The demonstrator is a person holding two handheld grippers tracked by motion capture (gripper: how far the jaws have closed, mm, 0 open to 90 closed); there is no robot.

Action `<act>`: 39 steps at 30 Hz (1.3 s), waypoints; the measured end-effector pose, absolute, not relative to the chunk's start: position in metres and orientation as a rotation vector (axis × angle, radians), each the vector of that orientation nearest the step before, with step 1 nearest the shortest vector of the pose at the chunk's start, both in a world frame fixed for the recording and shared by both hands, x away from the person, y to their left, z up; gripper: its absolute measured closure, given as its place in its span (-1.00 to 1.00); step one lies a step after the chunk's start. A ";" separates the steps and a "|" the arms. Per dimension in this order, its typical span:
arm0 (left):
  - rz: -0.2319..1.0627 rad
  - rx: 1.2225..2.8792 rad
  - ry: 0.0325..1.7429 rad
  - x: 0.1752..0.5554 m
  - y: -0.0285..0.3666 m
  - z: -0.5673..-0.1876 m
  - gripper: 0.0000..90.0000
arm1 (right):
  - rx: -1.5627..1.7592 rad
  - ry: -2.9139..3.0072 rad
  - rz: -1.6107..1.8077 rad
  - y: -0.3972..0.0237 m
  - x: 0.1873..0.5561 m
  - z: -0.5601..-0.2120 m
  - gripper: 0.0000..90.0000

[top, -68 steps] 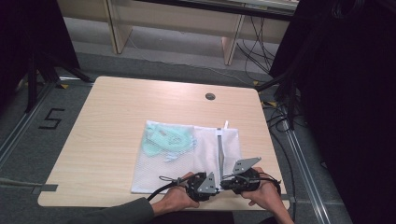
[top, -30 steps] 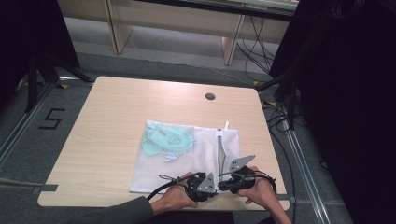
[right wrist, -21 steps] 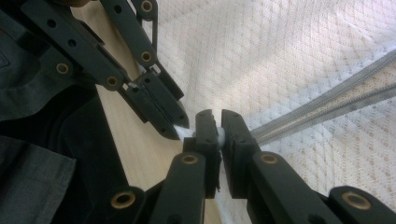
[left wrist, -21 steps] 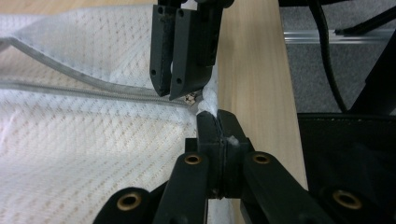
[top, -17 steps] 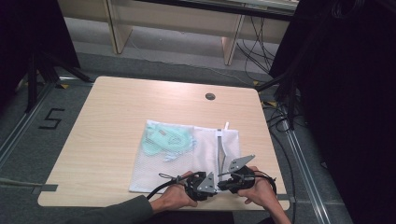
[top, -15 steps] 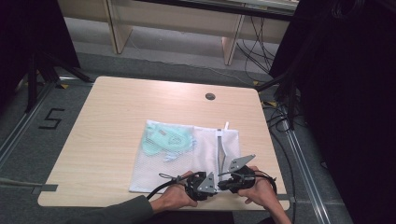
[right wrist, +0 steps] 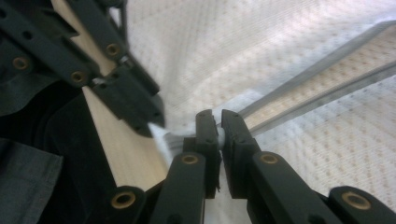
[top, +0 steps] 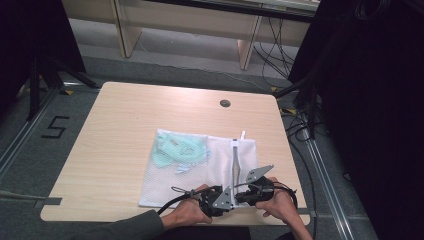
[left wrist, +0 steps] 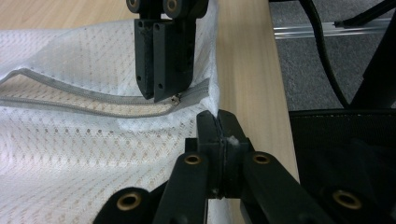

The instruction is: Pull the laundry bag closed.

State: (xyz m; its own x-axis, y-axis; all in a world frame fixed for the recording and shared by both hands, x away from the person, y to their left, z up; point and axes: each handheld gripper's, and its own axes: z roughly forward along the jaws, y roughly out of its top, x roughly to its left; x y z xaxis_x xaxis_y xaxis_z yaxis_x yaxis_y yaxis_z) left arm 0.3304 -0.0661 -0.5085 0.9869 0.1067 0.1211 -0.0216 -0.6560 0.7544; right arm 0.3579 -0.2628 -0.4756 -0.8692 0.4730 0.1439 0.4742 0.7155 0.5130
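Desk: pale wood desk [top: 125, 130] with a round cable port [top: 225, 103]; grey floor around it, a "5" [top: 55, 127] marked at left.
Mesh laundry bag: white mesh laundry bag [top: 200, 167] flat near the desk's near edge, mint garment [top: 175, 150] inside.
Left tool: left tool [left wrist: 218, 122], jaws pressed together on the bag's corner.
Right tool: right tool [right wrist: 215, 119] pinching the zipper pull [left wrist: 176, 98] at the end of the grey zipper [top: 235, 162].
Gripper views: show the zipper partly parted.
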 end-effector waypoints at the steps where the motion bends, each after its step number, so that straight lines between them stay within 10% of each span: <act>1: 0.186 2.285 0.060 0.331 -0.066 -0.509 0.99 | -0.807 -2.906 -0.873 -0.262 0.358 -0.475 0.93; 39: 0.133 2.262 0.127 0.331 -0.064 -0.508 0.98 | -0.734 -2.984 -0.883 -0.255 0.386 -0.477 0.92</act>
